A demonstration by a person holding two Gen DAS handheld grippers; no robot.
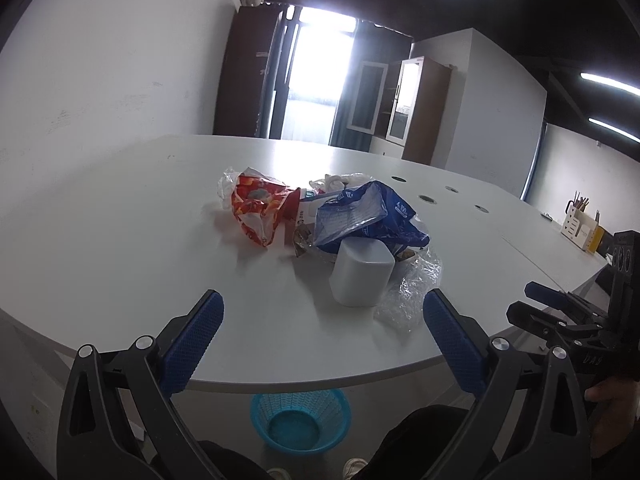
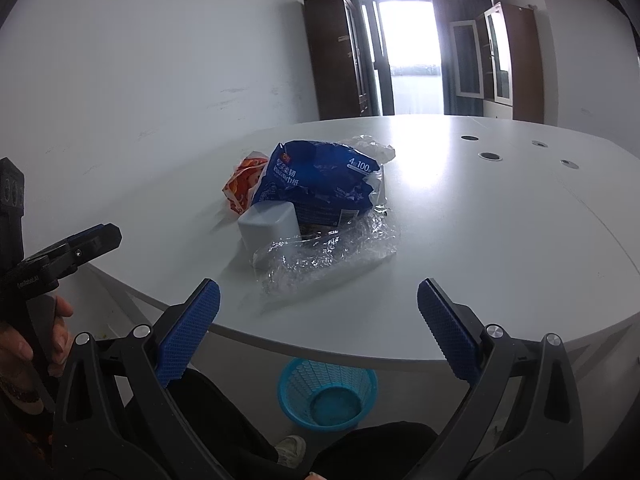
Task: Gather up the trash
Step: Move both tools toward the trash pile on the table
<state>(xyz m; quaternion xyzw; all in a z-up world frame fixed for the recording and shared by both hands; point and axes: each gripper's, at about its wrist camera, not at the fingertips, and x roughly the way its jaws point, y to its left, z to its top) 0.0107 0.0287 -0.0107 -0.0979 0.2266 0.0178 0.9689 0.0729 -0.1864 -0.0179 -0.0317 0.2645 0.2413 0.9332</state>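
At the bottom of the left wrist view, the left gripper (image 1: pixel 322 312) hangs above the near edge of the white table (image 1: pixel 120 240) with its blue-padded fingers (image 1: pixel 196 336) spread wide apart and nothing between them. Directly ahead of the gap, near the frame centre, stands a grey plastic container (image 1: pixel 360 272). Crumpled clear plastic film (image 1: pixel 412 292) lies against its right side. Behind the container lies a blue tissue-pack wrapper (image 1: pixel 368 216); an orange-red snack bag (image 1: pixel 260 208) sits to the left of it, and white crumpled material (image 1: pixel 340 180) shows behind both. At lower centre, under the table edge, a blue mesh wastebasket (image 1: pixel 300 420) stands on the floor, between the person's dark-clad legs (image 1: pixel 420 436).

At the bottom of the right wrist view, the right gripper (image 2: pixel 318 308) is likewise held wide apart and empty, short of the pile. The clear film (image 2: pixel 328 252) is the nearest item, just above frame centre, touching the grey container (image 2: pixel 268 224) and the blue wrapper (image 2: pixel 320 180). The snack bag (image 2: pixel 242 184) is partly hidden behind the wrapper. The wastebasket (image 2: pixel 328 392) appears at lower centre. A hand (image 2: pixel 36 344) grips the other tool at the left edge.
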